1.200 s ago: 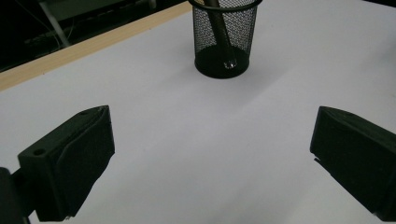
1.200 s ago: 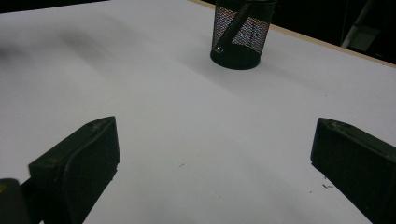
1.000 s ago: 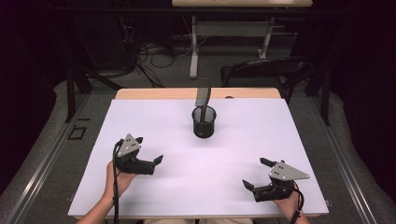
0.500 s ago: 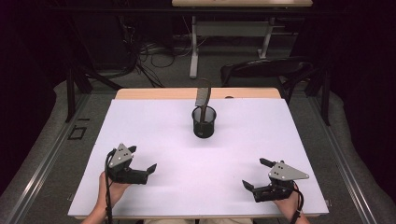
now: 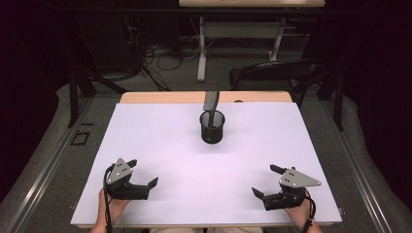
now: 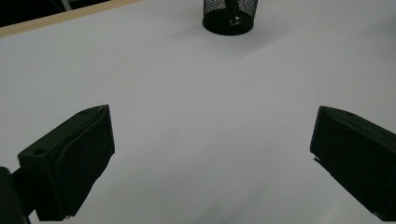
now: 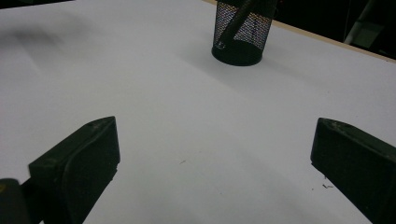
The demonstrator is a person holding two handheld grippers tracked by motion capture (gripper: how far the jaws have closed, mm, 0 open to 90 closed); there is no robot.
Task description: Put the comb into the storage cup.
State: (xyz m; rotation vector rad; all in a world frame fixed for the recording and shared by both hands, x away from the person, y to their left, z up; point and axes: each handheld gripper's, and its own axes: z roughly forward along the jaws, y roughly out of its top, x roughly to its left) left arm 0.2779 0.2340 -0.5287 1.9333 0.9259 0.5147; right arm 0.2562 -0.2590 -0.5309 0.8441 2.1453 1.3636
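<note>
A black mesh cup stands upright near the middle back of the white table, with a dark flat tool sticking up out of it. The cup also appears at the top of the left gripper view and the right gripper view. My left gripper rests at the front left, jaws wide apart and empty. At the front right my right gripper is open too, nothing between its jaws. Both are far from the cup.
The table's wooden back edge runs behind the cup. Beyond it are a dark chair, a desk frame and cables on the floor. Metal rails flank the table on both sides.
My left gripper has drawn back toward the front left edge of the table and dropped lower. The right gripper and the cup have stayed put.
</note>
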